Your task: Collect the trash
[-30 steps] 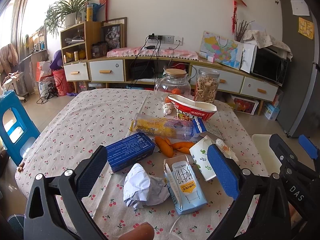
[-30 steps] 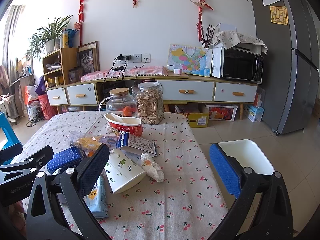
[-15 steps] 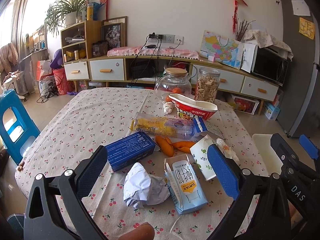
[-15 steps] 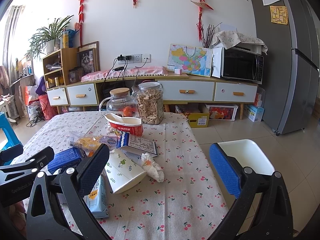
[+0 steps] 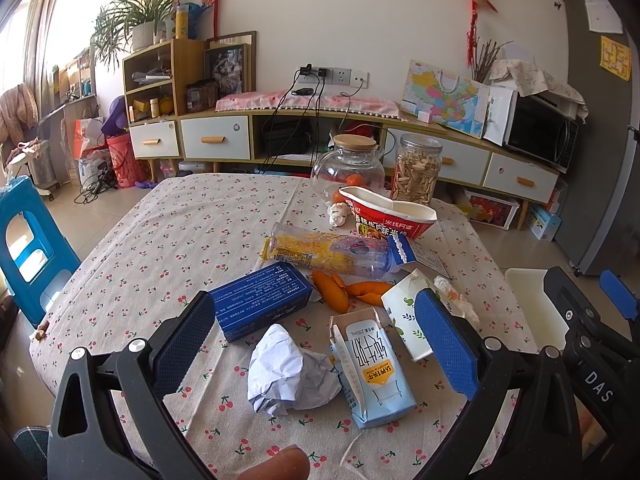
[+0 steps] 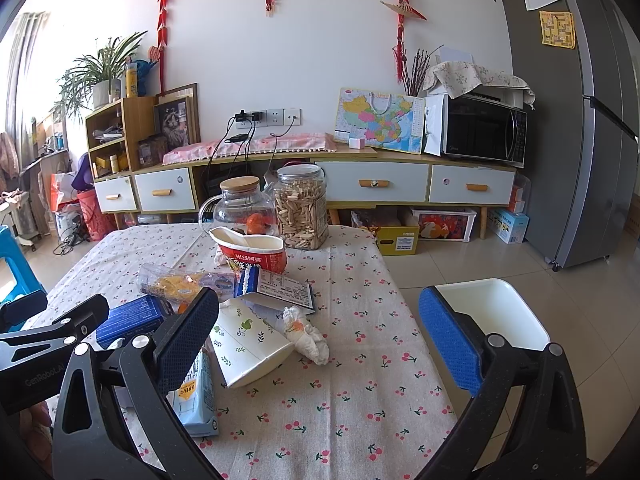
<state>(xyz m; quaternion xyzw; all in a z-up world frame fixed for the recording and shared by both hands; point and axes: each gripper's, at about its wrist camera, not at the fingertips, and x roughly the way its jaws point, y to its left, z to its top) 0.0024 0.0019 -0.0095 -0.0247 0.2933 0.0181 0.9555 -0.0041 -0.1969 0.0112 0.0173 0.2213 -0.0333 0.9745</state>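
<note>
Left claw (image 5: 314, 342) is held released, nothing gripped, hovering over the near end of the trash pile. Right claw (image 6: 318, 334) is likewise spread wide and empty. Crumpled paper (image 5: 290, 372) is framed between the left pads, milk carton (image 5: 372, 366) just right of the paper, blue box (image 5: 262, 300) just behind it, orange peel (image 5: 340, 292) beyond. White bin (image 6: 490, 314) is seen on the floor, right of the bench (image 6: 352, 360). Step judged: pre-grasp, nothing collected yet. Next move calls for lowering onto the paper and closing.
</note>
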